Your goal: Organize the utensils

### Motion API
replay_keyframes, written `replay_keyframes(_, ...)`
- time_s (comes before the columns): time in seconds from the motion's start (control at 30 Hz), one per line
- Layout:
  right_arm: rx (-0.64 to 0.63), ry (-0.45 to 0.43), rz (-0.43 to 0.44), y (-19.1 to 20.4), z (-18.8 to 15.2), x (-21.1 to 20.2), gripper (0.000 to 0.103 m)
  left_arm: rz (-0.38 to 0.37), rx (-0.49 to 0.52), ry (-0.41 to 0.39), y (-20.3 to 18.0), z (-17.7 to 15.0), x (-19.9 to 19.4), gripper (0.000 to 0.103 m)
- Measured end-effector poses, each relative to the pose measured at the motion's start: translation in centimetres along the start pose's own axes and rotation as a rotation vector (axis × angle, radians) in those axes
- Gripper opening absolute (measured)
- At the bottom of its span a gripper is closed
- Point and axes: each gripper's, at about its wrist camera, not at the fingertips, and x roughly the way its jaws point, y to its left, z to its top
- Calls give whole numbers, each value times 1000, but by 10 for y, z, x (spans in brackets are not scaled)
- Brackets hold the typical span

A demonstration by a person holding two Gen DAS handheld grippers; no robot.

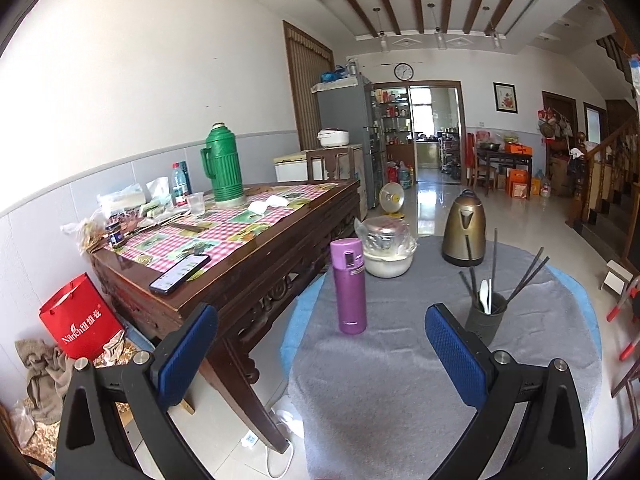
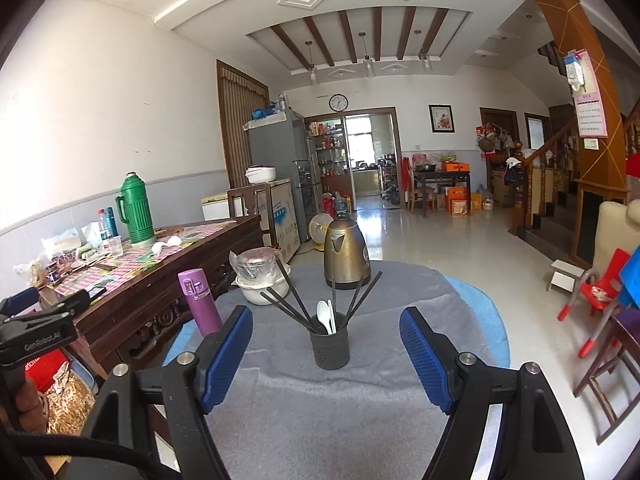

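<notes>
The table (image 2: pixel 360 400), w/ a grey cloth over it, carries everything for the task. The kettle (image 2: pixel 346 258) stands at the far side, the white pot (image 2: pixel 262 290) w/ its plastic-wrapped steel bowl to its left, the purple flask (image 2: pixel 199 302) nearer the left edge. The dark holder (image 2: pixel 330 346) sits mid-table, just ahead of the right gripper (image 2: pixel 326 354); in it stand the chopsticks (image 2: pixel 288 308), fanned out, and a white spoon (image 2: pixel 325 316).

Both grippers are empty, jaws spread wide. The left gripper (image 1: pixel 320 344) hangs over the near left part, flask ahead of it.

Likely risks: the holder looks light and top-heavy, so a sideways nudge from a finger could tip it and scatter the sticks. The flask is tall and narrow; a swing of the left gripper could topple it. The splayed chopsticks are thin, so a pinch may slip or drag a neighbour out.

Hard to make out: no. of chopsticks; whether there's one spoon or two, as a second white blade seems to sit beside the first; holder's inside; bowl contents under the plastic. The table's near edge is cut off by the grippers.
</notes>
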Motion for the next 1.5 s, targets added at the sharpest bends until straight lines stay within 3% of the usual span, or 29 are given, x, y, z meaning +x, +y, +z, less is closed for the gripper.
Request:
replay_keyframes(0.3,-17,27,-6,13,-3,1,79,5,-24,12,14,-5,0,103)
replay_keyframes(1.5,-7,46,-4,14,-10,-8,79,14,14,3,4,-12,-4,103)
